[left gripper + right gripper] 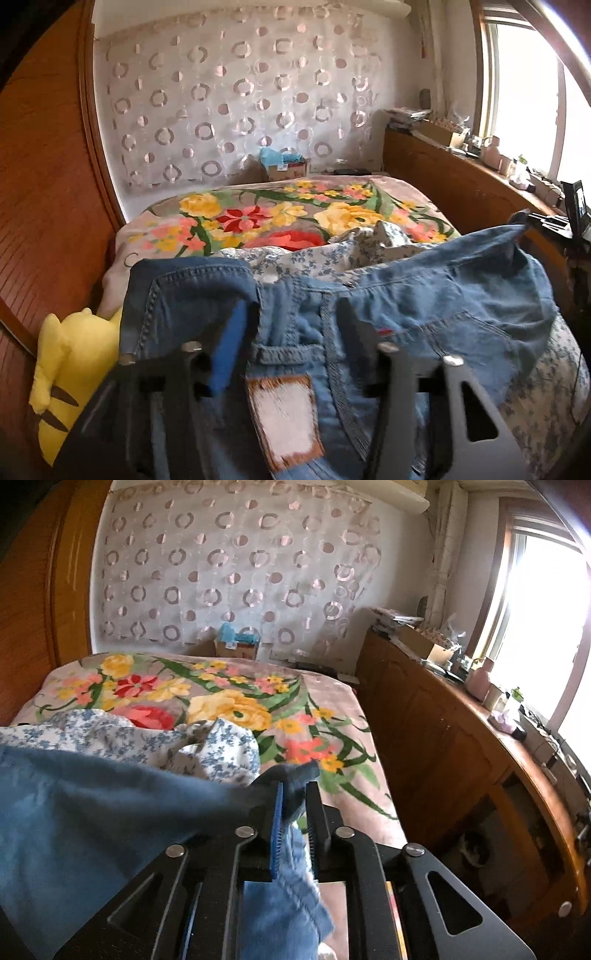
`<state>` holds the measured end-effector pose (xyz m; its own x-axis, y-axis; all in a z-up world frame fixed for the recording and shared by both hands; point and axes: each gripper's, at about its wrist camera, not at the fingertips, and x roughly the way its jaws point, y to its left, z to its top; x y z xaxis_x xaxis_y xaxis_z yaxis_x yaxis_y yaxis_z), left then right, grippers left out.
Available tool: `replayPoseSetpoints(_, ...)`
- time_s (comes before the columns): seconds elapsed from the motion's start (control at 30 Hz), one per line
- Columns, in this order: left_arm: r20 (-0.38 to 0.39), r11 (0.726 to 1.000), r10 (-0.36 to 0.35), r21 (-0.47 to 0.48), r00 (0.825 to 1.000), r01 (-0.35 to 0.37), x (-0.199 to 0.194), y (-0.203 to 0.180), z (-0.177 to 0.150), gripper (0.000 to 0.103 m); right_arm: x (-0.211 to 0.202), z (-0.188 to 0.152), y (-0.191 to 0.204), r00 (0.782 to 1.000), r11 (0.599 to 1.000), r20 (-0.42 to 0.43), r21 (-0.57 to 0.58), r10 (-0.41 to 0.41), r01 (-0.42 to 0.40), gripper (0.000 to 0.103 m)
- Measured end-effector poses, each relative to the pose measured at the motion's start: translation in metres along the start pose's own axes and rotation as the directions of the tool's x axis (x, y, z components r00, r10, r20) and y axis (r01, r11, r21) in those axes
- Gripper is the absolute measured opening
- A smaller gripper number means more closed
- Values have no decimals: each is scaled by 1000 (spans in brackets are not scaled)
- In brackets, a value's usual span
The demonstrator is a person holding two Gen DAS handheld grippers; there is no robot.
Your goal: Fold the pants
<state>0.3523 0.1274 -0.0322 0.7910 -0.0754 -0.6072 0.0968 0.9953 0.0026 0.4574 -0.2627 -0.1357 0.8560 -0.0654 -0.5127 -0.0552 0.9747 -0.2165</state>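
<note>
Risk no. 1 is the fold slumping as both corners get let go. Faded blue denim pants (424, 291) lie bunched at the near end of the bed, over a white sheet w/ small blue flowers (321, 258), waistband and its worn white leather patch (286, 417) facing the left wrist cam. Left gripper (295, 317) stands well apart now, blue-padded finger on one side, black finger on the other, waistband lying between them but neither pad pressing on it, so nothing is held on that side. Right gripper (295, 801) is only slightly parted w/ a dark denim corner (295, 775) still caught between the jaws; can't tell if the pads are really biting or if the cloth just hangs there.

What could go wrong:
- cloth snags on the right pad's ribbed face and drags when that hand pulls back, undoing the fold
- left side, free already, sags unevenly, so edges don't line up
- denim sits on loose flowered sheet, not flat on the pink blanket w/ yellow and red flowers (229, 701), so any tug shifts both layers
- yellow plush toy (74, 369) just beside the left edge, easy to bump
</note>
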Motion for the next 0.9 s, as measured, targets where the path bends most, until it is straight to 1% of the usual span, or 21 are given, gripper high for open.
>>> replayPoseSetpoints(0.03,1,1000,-4,6,1000,4,-4,-2,-3,71,-6,-2,-2,1000,1000,2,2,6,-6,22)
replayPoseSetpoints(0.1,4,1000,-24,15,1000,24,-13,-9,-10,72,-22,-11,-6,999,999,10,20,32,-32,40)
replayPoseSetpoints(0.13,4,999,-29,18,1000,28,-16,-12,-13,72,-29,-3,-16,999,998,11,28,50,-50,42)
replayPoseSetpoints(0.23,12,999,-40,25,999,40,-27,-20,-24,72,-51,-11,-26,994,993,6,49,111,-111,43)
replayPoseSetpoints(0.33,3,998,-56,15,998,56,-33,-24,-34,72,-70,-27,-28,982,980,3,56,189,-189,43)
replayPoseSetpoints(0.47,-6,999,-47,9,999,47,-40,-25,-51,72,-82,-51,-24,964,964,-39,38,263,-262,43)
replayPoseSetpoints(0.63,-44,1000,-30,-4,999,29,-45,-19,-75,72,-68,-78,-26,948,955,-122,15,294,-295,43)
replayPoseSetpoints(0.73,-68,1000,-14,-15,998,13,-45,-14,-87,72,-57,-87,-29,941,953,-153,24,301,-300,43)
replayPoseSetpoints(0.83,-87,1000,-8,-30,996,6,-45,-9,-97,71,-51,-93,-29,933,946,-165,20,321,-322,43)
replayPoseSetpoints(0.87,-91,999,-8,-35,996,5,-45,-9,-99,70,-48,-94,-26,930,944,-172,11,326,-330,43)
replayPoseSetpoints(0.9,-98,999,-14,-40,995,10,-45,-9,-102,66,-45,-95,-25,930,945,-180,-2,321,-327,45)
